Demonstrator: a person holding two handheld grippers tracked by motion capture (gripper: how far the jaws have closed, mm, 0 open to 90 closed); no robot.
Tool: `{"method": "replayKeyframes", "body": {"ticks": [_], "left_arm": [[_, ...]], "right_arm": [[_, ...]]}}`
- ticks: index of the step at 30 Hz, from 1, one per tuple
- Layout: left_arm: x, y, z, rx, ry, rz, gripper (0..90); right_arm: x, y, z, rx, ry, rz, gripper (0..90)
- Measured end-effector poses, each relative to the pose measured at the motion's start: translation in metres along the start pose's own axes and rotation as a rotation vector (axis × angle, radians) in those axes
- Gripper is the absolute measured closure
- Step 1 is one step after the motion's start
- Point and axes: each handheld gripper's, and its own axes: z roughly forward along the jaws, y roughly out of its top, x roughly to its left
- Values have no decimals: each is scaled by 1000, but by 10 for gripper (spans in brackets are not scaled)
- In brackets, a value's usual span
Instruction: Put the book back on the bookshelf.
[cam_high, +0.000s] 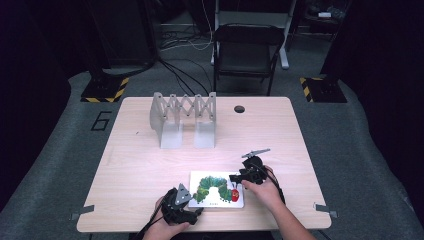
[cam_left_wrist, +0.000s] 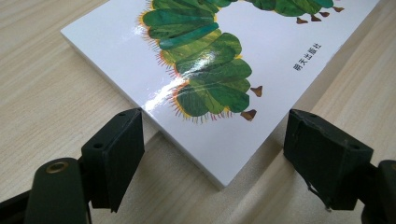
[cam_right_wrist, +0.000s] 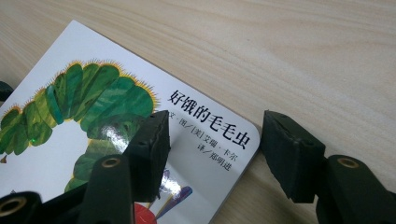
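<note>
Left gripper (cam_high: 196, 212) sits at the near edge of the table (cam_high: 140, 165), held low in the person's left hand (cam_high: 167, 227), with its grey three-cornered plate on top. Its jaws stand apart: in the left gripper view, the near corner of the picture book (cam_left_wrist: 219, 88) lies between the two black pads (cam_left_wrist: 119, 154) without either pad pressing on it, and bare wood shows on both sides of that corner. Right gripper (cam_high: 234, 179) is held in the right hand (cam_high: 265, 192) at the book's far right corner, jaws likewise apart. In the right gripper view one pad (cam_right_wrist: 152, 149) hovers over the white cover beside the printed black title characters, while the other pad hangs over the wood just past the rounded corner; whether the nearer pad touches the cover cannot be told. Book lies flat, closed, cover up, near the front middle of the table, between the two grippers. Cover is glossy white with a green caterpillar arching across it and a red patch at the right end. Farther back on the table stands a grey folding rack (cam_high: 183, 120), well apart from the book. Small round hole (cam_high: 239, 109) in the tabletop lies to the right of the rack. Beyond the table, a dark chair (cam_high: 247, 50) stands on the floor.
</note>
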Motion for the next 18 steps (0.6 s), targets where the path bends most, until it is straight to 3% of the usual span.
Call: {"method": "replayKeyframes", "body": {"ticks": [8,13,18], "left_arm": [[1,1,0,14,-13,5,195],[1,1,0,13,-10,3,194],[0,1,0,7,-3,0,198]], "right_arm": [[-3,1,-1,-19,15,6,423],[-3,2,-6,-42,32,42,438],[-6,2,-4,-25,34,59,470]]}}
